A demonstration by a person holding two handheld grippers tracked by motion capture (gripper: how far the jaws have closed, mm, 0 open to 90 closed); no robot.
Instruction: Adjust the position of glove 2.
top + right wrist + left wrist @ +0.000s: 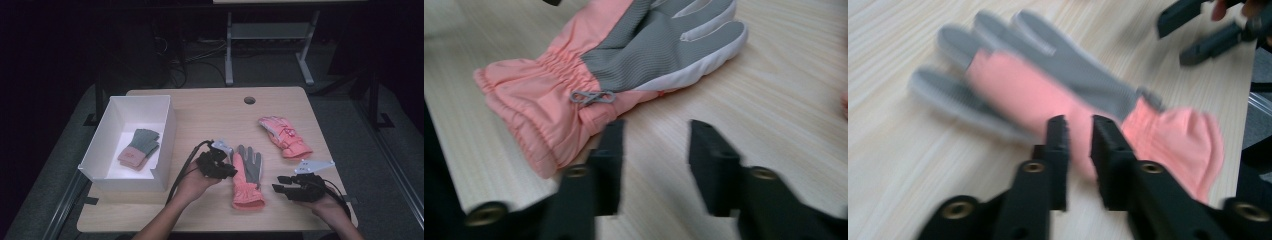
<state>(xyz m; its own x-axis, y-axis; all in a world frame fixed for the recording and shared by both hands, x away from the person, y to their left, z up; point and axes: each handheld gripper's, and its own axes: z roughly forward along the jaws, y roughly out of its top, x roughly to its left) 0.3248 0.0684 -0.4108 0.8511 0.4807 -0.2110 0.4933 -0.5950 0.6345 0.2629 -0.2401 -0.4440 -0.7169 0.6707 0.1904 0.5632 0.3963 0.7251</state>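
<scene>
A pink glove with a grey palm [246, 177] lies palm up in the middle of the wooden table [200, 115], cuff toward the near edge. My left gripper [229, 170] hovers at the glove's left edge. In the left gripper view its jaws [1079, 135] stand a little apart over the glove [1048, 90], with nothing pinched between them. My right gripper [276, 184] sits just right of the cuff. In the right gripper view it [654, 150] is open over bare wood, with the glove [624, 65] lying ahead of it.
A second pink glove [284, 136] lies at the back right of the table. A white box [162, 135] at the left holds a grey and pink glove [139, 147]. A round cable hole [249, 100] sits near the far edge.
</scene>
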